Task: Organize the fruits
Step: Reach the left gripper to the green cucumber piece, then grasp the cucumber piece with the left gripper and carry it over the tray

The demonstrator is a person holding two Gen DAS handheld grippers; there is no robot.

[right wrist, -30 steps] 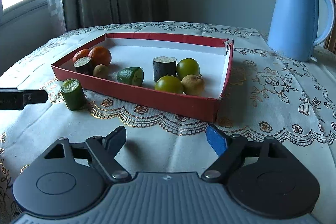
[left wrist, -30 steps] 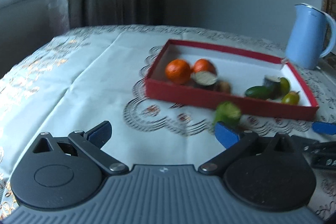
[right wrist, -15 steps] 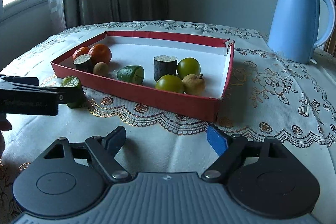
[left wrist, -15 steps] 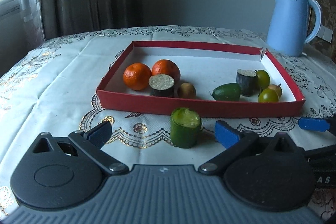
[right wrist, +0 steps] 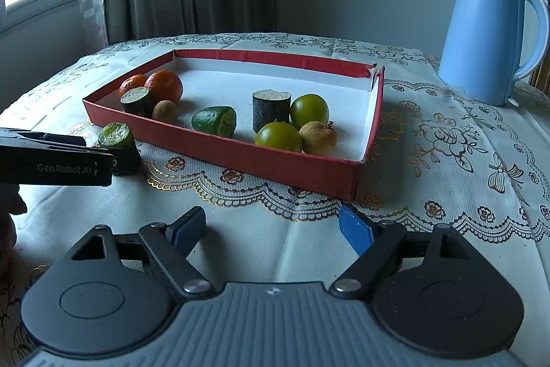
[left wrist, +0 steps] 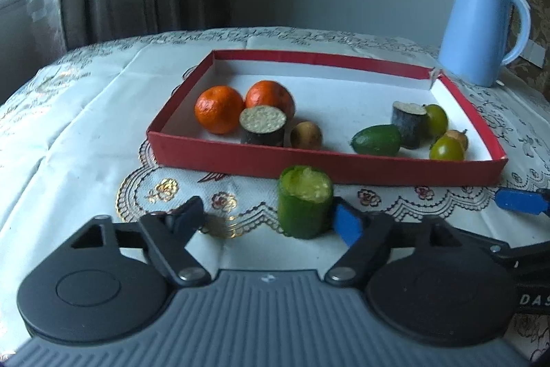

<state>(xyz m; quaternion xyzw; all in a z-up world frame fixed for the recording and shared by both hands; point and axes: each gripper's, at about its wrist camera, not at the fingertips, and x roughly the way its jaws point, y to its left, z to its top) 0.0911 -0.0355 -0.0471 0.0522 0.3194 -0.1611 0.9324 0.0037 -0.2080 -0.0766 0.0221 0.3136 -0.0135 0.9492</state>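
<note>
While the left gripper (left wrist: 268,219) points down at a slant over the near part of the tablecloth (left wrist: 86,133), its jaws have just been closing & now stand partly open w/ the green cucumber piece (left wrist: 305,206) between them. Right-side blue pad sits touching or just beside the piece; left pad is well apart from it, so no grip yet. In the right wrist view the left gripper (right wrist: 113,157) comes in from the left edge, a person's hand (right wrist: 8,215) behind it, tips at the same piece (right wrist: 116,136).

Right gripper (right wrist: 271,226) also slants down, over the tablecloth near the box's near right corner; jaws wide apart, nothing between them, touching nothing.

The cucumber piece stands upright on the cloth, just outside the red box (left wrist: 326,160), by its near wall toward the near left corner. Skin dark green, cut top pale green & rough.

Inside the box, near left corner: two oranges (left wrist: 220,113) side by side, a dark cut cylinder (left wrist: 263,125) w/ pale top in front of them, a small brown fruit (left wrist: 306,135) beside it. Toward the near right corner: a green cut piece lying down (left wrist: 376,140), another dark cylinder (left wrist: 409,124) upright, two round green fruits (left wrist: 447,148), a tan fruit (right wrist: 318,137).

Blue kettle (left wrist: 481,30) stands on the cloth past the box's far right corner.
</note>
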